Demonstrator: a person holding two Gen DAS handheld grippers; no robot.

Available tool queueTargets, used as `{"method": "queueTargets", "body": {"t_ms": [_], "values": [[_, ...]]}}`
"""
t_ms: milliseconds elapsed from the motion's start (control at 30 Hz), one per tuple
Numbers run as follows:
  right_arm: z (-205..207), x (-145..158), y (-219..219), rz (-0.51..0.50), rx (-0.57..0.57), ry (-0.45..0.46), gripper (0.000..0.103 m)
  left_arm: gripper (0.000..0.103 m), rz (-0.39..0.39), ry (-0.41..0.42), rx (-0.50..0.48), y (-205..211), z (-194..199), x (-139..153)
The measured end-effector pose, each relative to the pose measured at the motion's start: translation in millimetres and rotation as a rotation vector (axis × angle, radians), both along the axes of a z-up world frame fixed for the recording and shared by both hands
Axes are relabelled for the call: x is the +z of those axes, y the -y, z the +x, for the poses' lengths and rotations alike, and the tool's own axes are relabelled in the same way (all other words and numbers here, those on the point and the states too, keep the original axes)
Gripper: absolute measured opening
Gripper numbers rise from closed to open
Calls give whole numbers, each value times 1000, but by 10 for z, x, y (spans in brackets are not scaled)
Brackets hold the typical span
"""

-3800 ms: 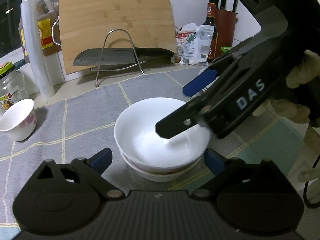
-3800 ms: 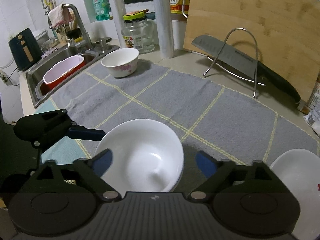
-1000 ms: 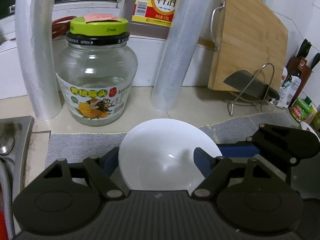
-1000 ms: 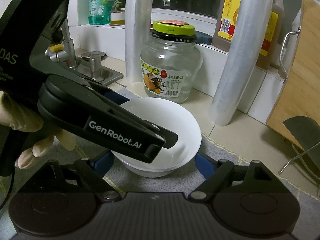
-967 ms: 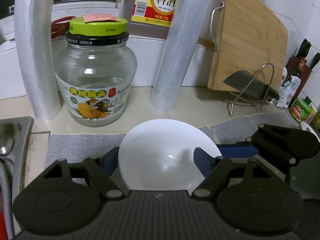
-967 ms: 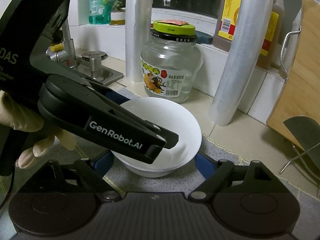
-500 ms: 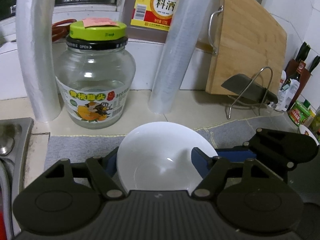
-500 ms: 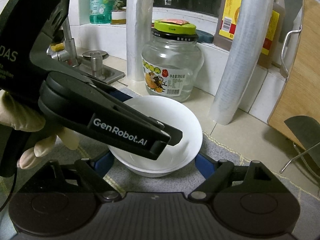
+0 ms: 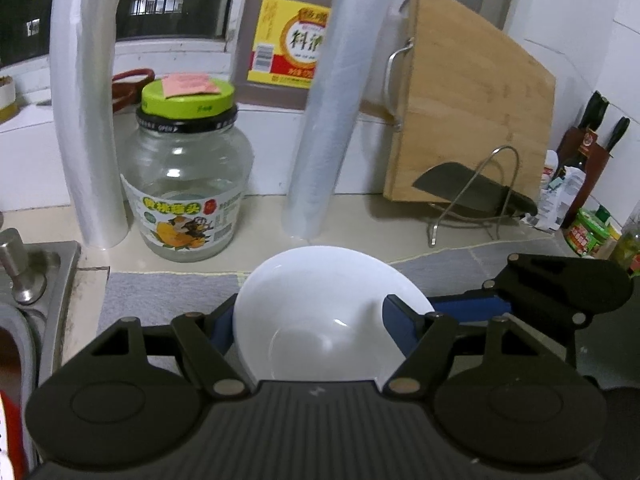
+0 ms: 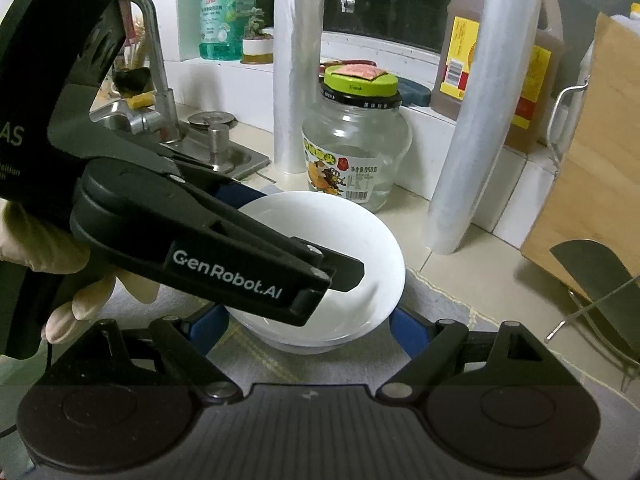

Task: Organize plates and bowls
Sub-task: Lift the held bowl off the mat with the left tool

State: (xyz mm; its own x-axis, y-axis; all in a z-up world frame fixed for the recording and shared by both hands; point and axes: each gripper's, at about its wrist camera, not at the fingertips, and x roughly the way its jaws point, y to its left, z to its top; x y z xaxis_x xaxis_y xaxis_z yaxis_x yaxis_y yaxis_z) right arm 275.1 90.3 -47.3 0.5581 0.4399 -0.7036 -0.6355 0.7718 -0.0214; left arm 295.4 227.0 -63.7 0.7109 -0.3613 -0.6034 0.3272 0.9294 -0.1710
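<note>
Honestly, the left gripper is pinching the white bowl's rim. The right gripper is sitting spread wide around it, gripping nothing. Bowl's looking tilted, so letting go carelessly risks it clattering.

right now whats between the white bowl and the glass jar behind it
Nothing stands there: in the left wrist view, only the grey mat edge and bare countertop separate the white bowl from the glass jar.

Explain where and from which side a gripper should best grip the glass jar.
Probably the jar at its narrow neck just under the green lid, coming in level from the front: it stands upright, the belly bulges wide, and plastic rolls flank both sides.
</note>
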Motion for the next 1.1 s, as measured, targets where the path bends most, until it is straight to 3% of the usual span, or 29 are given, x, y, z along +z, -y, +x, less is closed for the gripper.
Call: {"method": "queueTargets", "body": {"t_ms": [1100], "values": [[-734,460,969,45,64,40,90,74,19,61,8,837,-849,408]]}}
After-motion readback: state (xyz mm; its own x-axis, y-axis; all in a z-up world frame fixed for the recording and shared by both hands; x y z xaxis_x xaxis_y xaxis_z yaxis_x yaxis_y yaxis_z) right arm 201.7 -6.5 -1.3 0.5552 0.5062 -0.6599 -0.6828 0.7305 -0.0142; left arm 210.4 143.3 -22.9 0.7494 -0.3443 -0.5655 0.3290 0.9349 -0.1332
